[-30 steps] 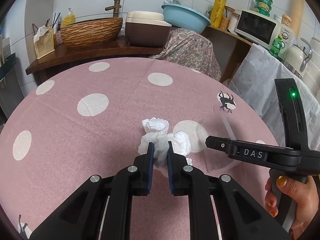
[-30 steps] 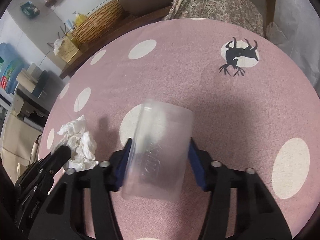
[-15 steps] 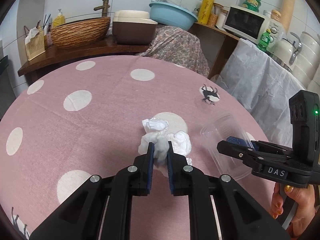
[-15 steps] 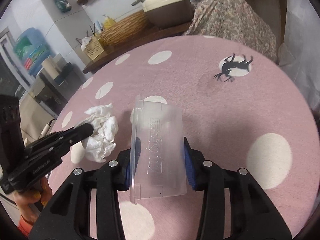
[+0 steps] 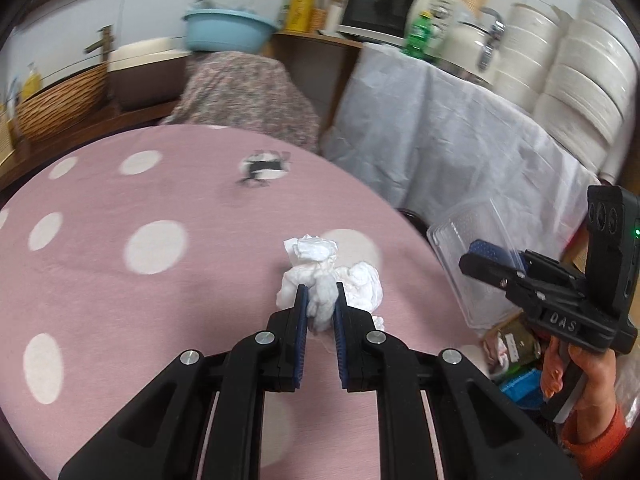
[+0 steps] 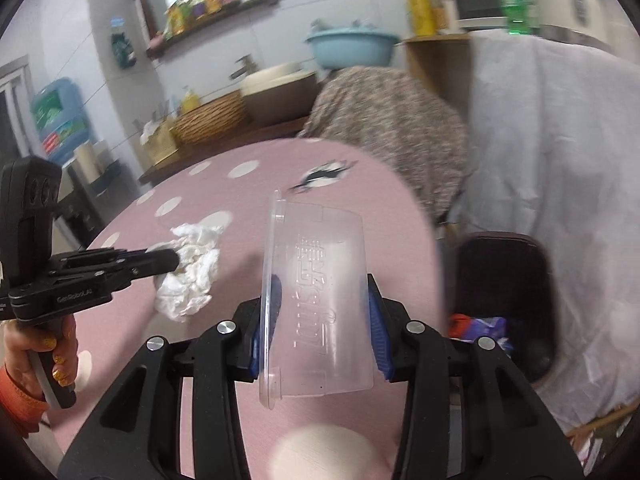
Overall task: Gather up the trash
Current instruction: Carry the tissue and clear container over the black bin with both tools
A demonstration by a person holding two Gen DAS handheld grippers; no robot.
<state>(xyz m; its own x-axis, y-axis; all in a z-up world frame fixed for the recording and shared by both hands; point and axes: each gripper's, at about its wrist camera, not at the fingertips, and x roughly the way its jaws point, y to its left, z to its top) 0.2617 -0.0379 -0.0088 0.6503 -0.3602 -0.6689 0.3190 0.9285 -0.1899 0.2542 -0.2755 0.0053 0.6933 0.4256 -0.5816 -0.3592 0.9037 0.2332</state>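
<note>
Tissue wad [image 5: 320, 276] above table [image 5: 120, 300]; bin [image 6: 504, 280] beside.

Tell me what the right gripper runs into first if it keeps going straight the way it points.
Probably the far edge of the pink tablecloth; depth is unclear. The right gripper, holding the clear container, points there, left of the dark bin.

Counts. Grippers: two, the left gripper [image 5: 320, 300] and the right gripper [image 6: 320, 320]. Tissue wads: one tissue wad [image 5: 324, 276], between the left fingers. Plastic tubs: one clear plastic tub [image 6: 316, 300], between the right fingers. Bins: one dark bin [image 6: 508, 292], right of the right fingers (its contents too blurred to count). Tables: one pink spotted table [image 5: 120, 280], beneath both pairs of fingers.
</note>
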